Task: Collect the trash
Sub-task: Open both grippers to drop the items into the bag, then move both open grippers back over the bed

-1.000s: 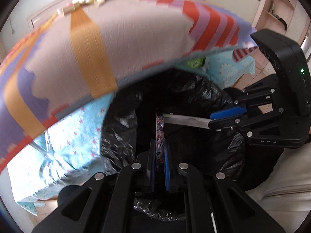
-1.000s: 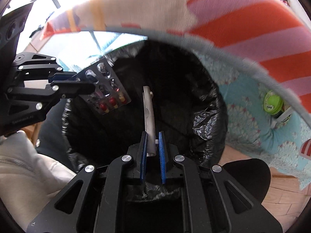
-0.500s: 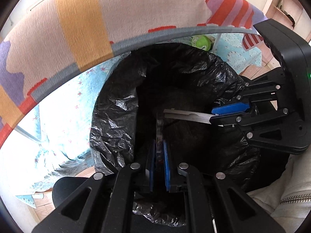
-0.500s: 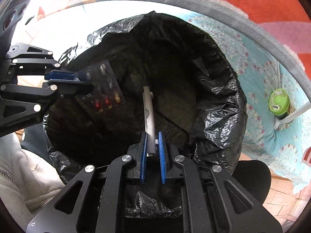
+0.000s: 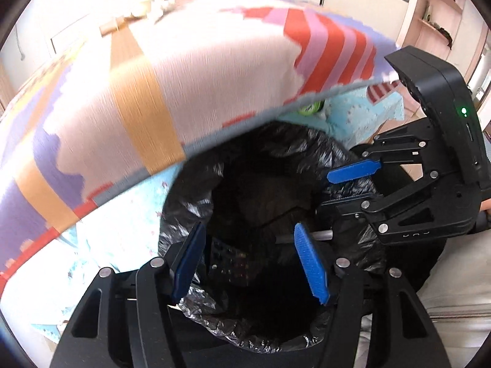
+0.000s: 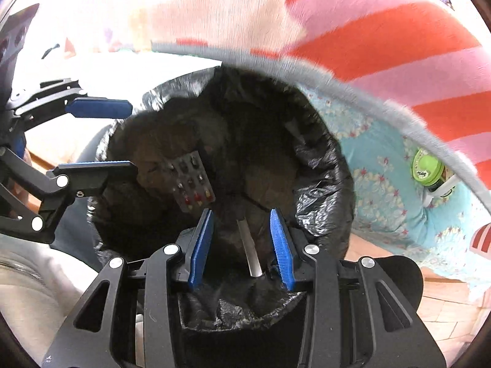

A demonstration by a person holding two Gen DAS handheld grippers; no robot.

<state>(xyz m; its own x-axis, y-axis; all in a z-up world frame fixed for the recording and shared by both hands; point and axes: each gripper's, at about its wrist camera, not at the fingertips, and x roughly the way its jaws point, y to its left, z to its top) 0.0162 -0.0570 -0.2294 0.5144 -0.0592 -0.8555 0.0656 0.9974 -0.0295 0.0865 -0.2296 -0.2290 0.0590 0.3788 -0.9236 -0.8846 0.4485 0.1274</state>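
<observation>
Both grippers, left (image 5: 248, 257) and right (image 6: 241, 245), gape released above the bin (image 6: 322, 165), blister pack (image 6: 193, 184) and strip (image 6: 250, 251) loose inside.

glossy crinkled plastic bin liner (image 6: 319, 165); matt woven blanket (image 5: 190, 73).

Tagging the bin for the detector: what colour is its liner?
Black, glossy and crinkled plastic bin liner; clearest in the right wrist view.

Honestly nothing readable here. The green lid (image 6: 427, 170) in the right wrist view has some dark lettering on it, but it's too small and blurry to make out. The right gripper (image 5: 345, 188) body has faint embossed marks near its lower edge, also unreadable.
</observation>
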